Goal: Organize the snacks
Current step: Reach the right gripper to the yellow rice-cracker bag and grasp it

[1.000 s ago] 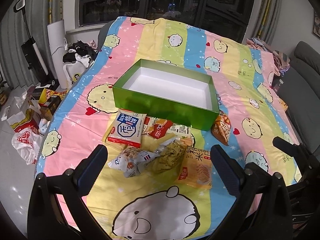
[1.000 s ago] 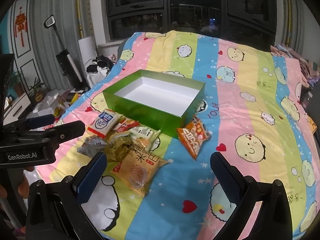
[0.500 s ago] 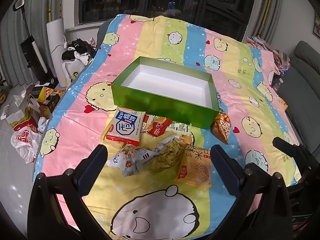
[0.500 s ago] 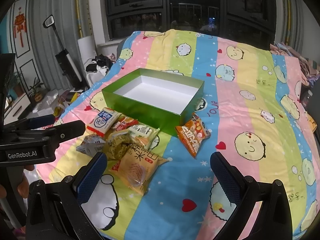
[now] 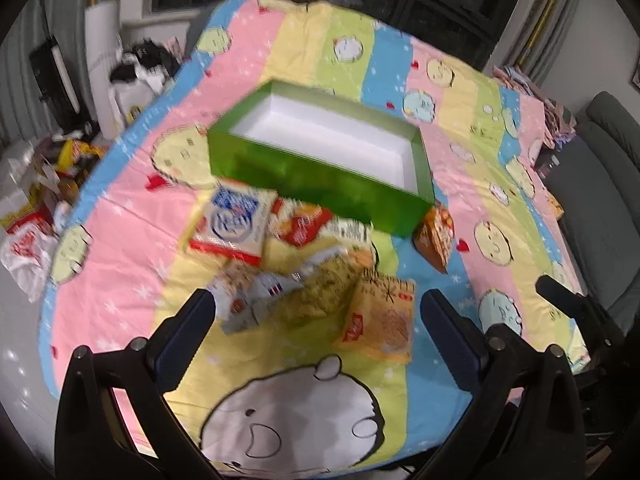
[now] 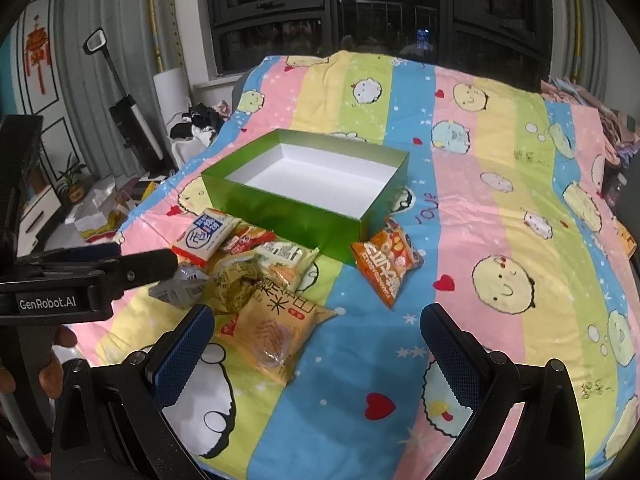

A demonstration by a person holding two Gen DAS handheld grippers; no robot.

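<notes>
An empty green box (image 5: pixel 320 176) with a white inside (image 6: pixel 304 196) lies on the striped bedspread. In front of it lie several snack packets: a white-and-blue one (image 5: pixel 232 224) (image 6: pixel 206 238), a red one (image 5: pixel 302 228), a silver one (image 5: pixel 256 300), an olive one (image 6: pixel 232 284), an orange-yellow one (image 5: pixel 384 320) (image 6: pixel 276 324), and an orange packet (image 5: pixel 436 236) (image 6: pixel 386 264) by the box's right corner. My left gripper (image 5: pixel 316 336) is open and empty, hovering over the packets; it also shows in the right wrist view (image 6: pixel 120 268). My right gripper (image 6: pixel 316 344) is open and empty.
The bedspread (image 6: pixel 500 208) covers a bed whose left edge drops to a floor with bags and boxes (image 5: pixel 36 216). A vacuum (image 6: pixel 128 120) and clothes (image 6: pixel 196 128) stand at the left. A grey sofa (image 5: pixel 600 184) is at the right.
My left gripper has moved forward and down toward the snack pile; its view is blurred by motion. My right gripper has shifted only slightly. The packets and box have not moved.
</notes>
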